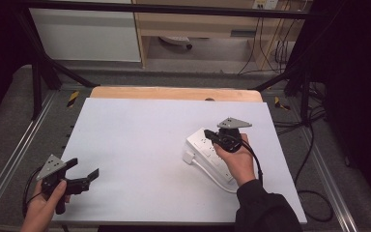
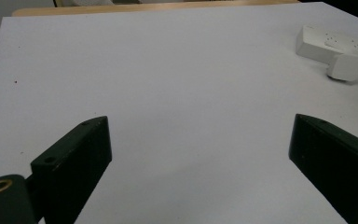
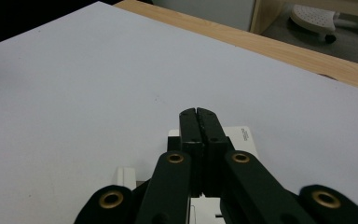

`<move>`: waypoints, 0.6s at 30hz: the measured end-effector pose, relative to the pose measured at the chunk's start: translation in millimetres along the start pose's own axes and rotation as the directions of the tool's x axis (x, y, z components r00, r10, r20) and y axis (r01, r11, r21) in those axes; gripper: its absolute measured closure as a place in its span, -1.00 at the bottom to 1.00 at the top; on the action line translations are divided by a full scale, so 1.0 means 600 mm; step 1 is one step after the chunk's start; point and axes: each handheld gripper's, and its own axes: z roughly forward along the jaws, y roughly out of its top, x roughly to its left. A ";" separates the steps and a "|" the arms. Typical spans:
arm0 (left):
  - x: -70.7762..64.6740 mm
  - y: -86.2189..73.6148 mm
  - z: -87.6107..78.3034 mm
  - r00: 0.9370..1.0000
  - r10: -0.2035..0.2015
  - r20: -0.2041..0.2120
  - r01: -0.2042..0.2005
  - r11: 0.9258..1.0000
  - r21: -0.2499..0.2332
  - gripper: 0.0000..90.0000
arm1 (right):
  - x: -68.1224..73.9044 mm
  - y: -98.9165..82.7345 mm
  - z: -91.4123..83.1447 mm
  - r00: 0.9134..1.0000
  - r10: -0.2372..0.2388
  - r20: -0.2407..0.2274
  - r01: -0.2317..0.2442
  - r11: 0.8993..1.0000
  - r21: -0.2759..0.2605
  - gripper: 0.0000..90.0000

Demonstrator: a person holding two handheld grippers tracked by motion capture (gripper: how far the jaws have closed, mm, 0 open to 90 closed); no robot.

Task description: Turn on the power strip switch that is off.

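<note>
A white power strip (image 1: 204,145) lies on the right half of the white table, with a white plug (image 1: 189,157) and cord beside its near-left edge. My right gripper (image 1: 208,135) hovers over the strip, jaws pressed together with nothing between them; in the right gripper view the shut jaws (image 3: 196,113) point over the strip's far end (image 3: 242,136). My left gripper (image 1: 83,170) rests near the table's front-left corner, jaws wide apart and holding nothing. In the left gripper view the strip (image 2: 332,43) and plug (image 2: 345,67) lie far off at the upper right.
The table top (image 1: 140,140) is a white sheet with a wooden edge (image 1: 174,93) at the back. A black frame surrounds it, with cables (image 1: 314,145) on the floor to the right and a cabinet behind.
</note>
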 end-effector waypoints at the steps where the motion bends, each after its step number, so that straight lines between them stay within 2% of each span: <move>1: 0.000 0.000 0.000 1.000 0.000 0.000 0.000 1.000 0.000 -0.87 | -0.001 0.000 0.001 1.000 0.001 0.002 -0.001 1.000 0.005 1.00; 18: 0.000 0.000 0.001 1.000 0.004 0.000 -0.004 1.000 0.001 -0.87 | -0.009 -0.016 0.008 0.999 0.032 0.006 -0.032 0.996 0.084 1.00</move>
